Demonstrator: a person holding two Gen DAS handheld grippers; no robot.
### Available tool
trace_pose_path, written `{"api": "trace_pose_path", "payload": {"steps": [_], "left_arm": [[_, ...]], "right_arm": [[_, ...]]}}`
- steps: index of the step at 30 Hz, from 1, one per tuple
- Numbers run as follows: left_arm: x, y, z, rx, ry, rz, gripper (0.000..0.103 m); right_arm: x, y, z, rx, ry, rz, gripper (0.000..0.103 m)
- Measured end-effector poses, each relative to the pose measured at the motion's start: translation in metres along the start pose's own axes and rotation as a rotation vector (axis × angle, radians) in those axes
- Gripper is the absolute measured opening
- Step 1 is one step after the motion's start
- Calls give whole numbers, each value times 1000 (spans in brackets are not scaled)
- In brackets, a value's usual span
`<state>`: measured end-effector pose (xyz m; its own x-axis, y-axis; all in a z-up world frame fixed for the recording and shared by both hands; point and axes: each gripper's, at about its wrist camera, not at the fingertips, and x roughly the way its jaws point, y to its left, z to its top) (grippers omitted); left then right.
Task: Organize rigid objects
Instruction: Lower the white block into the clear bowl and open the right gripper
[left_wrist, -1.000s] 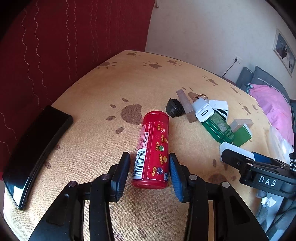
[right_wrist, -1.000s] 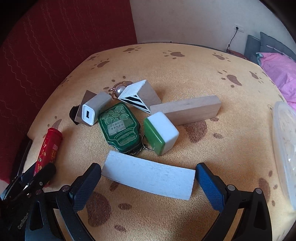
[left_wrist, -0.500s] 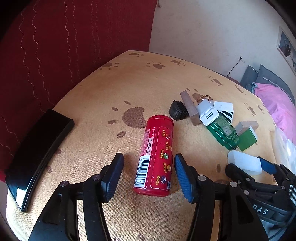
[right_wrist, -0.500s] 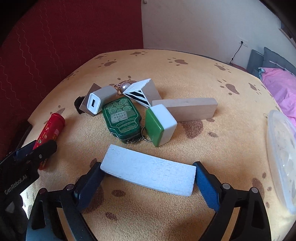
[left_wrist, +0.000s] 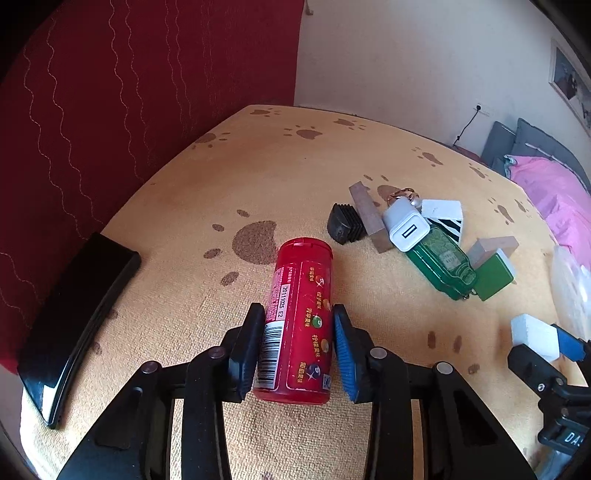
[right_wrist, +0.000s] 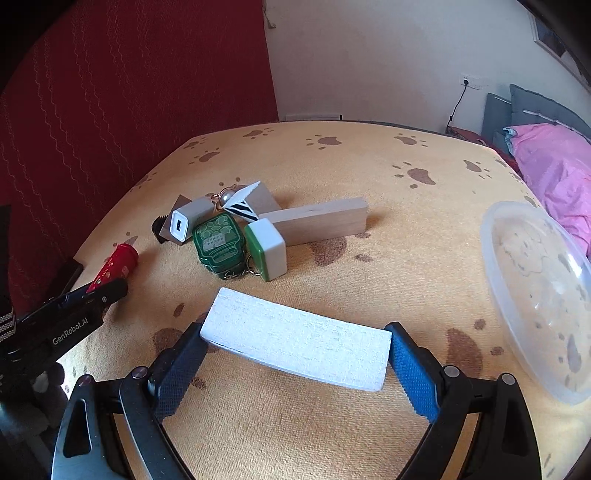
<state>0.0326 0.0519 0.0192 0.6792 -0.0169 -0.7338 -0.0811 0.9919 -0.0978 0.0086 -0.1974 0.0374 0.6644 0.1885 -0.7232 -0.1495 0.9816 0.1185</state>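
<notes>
Paw-print cloth (right_wrist: 369, 162) is spread beneath; a red can (left_wrist: 301, 321) is pinched by the left gripper (left_wrist: 299, 347), a white block (right_wrist: 297, 338) by the right gripper (right_wrist: 295, 362).

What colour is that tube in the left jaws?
Red tube, with a barcode label; clearest in the left wrist view.

1. one red canister (left_wrist: 299, 321); one white block (right_wrist: 297, 349)
2. one plain wooden block (right_wrist: 321, 221); one green-and-white tile (right_wrist: 267, 249)
3. one white charger (right_wrist: 184, 223); one green keychain case (right_wrist: 219, 243)
4. one striped wedge (right_wrist: 245, 201); one clear plastic bowl (right_wrist: 535, 291); two grippers, left (left_wrist: 297, 352) and right (right_wrist: 295, 365)
</notes>
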Motion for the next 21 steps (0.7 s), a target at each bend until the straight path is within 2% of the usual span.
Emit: {"api": "trace_pose_path", "payload": {"steps": [4,11,21], "left_arm": [[-10,-11,2,24,-17,-10,35],[-26,-38,5,78,-41,-36,34],[-41,-81,7,159,-65,-79,34]], "right_arm": [[-15,-18,2,28,-41,-16,97],[-39,-65,2,106,-103,-92,97],[-54,-141,-8,232,-119,-229,98]]}}
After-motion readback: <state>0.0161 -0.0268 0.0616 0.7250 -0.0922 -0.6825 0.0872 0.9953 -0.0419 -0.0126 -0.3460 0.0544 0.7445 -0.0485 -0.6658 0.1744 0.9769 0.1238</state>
